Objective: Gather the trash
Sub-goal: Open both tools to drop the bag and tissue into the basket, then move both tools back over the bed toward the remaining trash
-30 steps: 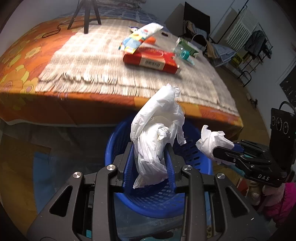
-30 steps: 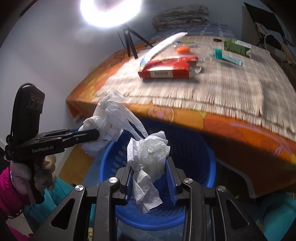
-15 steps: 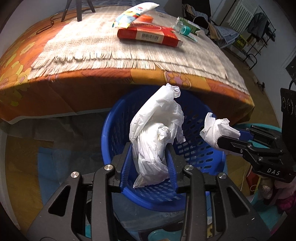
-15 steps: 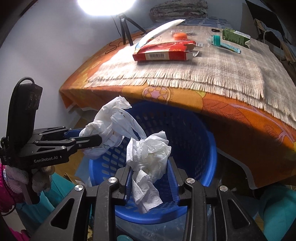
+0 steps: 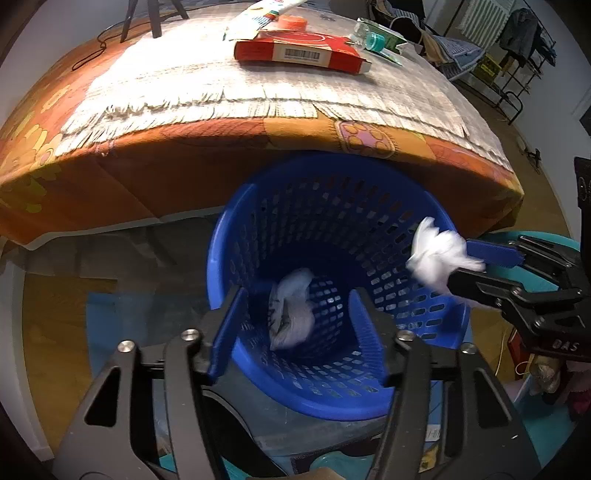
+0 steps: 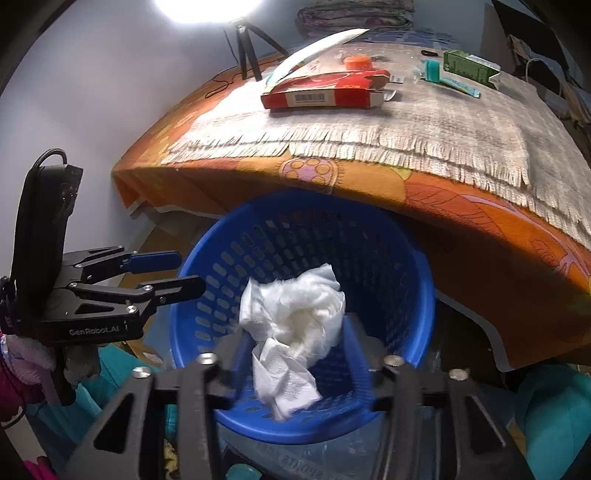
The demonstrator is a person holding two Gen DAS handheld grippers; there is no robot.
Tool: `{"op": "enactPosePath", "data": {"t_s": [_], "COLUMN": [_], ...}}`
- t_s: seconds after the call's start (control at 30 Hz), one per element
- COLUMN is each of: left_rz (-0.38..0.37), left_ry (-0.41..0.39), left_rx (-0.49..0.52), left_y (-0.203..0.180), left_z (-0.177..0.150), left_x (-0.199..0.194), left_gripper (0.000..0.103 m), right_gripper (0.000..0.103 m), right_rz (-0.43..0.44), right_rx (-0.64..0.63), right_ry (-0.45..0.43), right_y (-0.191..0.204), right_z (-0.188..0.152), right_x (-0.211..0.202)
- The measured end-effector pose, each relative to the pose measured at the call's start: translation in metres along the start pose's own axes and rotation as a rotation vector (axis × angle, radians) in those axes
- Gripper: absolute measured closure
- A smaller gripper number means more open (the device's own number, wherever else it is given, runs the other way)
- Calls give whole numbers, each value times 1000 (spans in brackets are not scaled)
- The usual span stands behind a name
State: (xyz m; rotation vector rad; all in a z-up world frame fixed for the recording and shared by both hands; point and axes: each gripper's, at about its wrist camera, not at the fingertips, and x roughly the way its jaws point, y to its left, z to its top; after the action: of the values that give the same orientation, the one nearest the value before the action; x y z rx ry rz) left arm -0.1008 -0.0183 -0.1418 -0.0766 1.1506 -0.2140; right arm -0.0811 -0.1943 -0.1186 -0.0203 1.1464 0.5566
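A blue perforated basket (image 5: pixel 332 206) stands on the floor in front of the table; it also shows in the right wrist view (image 6: pixel 399 266). My left gripper (image 5: pixel 295 328) is open above the basket, and a white plastic bag (image 5: pixel 291 314) lies inside it. It shows from the side in the right wrist view (image 6: pixel 184 273), empty. My right gripper (image 6: pixel 295 354) has its jaws spread over the basket, and a crumpled white tissue (image 6: pixel 295 325) is between them, blurred. In the left wrist view the tissue (image 5: pixel 439 258) is at the right gripper's fingertips (image 5: pixel 476 273).
The table with an orange cloth and fringed mat (image 5: pixel 258 96) holds a red box (image 5: pixel 299 51), a green carton (image 6: pixel 469 66), a teal item (image 6: pixel 432 70), an orange lid (image 6: pixel 356 61) and a colourful wrapper (image 5: pixel 258 14). A tripod (image 6: pixel 247 48) stands at the back.
My left gripper opened and the white plastic bag dropped into the basket. My right gripper's jaws spread and the tissue is coming loose. Both grippers moved down toward the basket.
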Motion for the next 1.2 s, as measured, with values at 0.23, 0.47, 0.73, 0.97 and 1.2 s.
{"op": "enactPosePath", "data": {"t_s": [0.23, 0.47, 0.73, 0.97, 1.2], "left_rz": [18, 31, 32, 20, -8], "left_ry": [7, 11, 5, -30, -69], "left_rx": [-13, -17, -14, -16, -41], "left_y": [3, 2, 0, -2, 2], "left_z": [1, 1, 3, 17, 48], "left_x": [1, 3, 2, -9, -20], "left_gripper": [34, 31, 30, 30, 30], "right_gripper": [28, 18, 16, 14, 13], "right_rz": [-19, -35, -36, -29, -27], "right_rx": [25, 34, 52, 62, 66], "right_ry": [-6, -8, -17, -55, -100], "right_y": [-3, -3, -6, -8, -11], "right_z": [1, 1, 3, 11, 28], "right_x": [0, -1, -4, -13, -23]}}
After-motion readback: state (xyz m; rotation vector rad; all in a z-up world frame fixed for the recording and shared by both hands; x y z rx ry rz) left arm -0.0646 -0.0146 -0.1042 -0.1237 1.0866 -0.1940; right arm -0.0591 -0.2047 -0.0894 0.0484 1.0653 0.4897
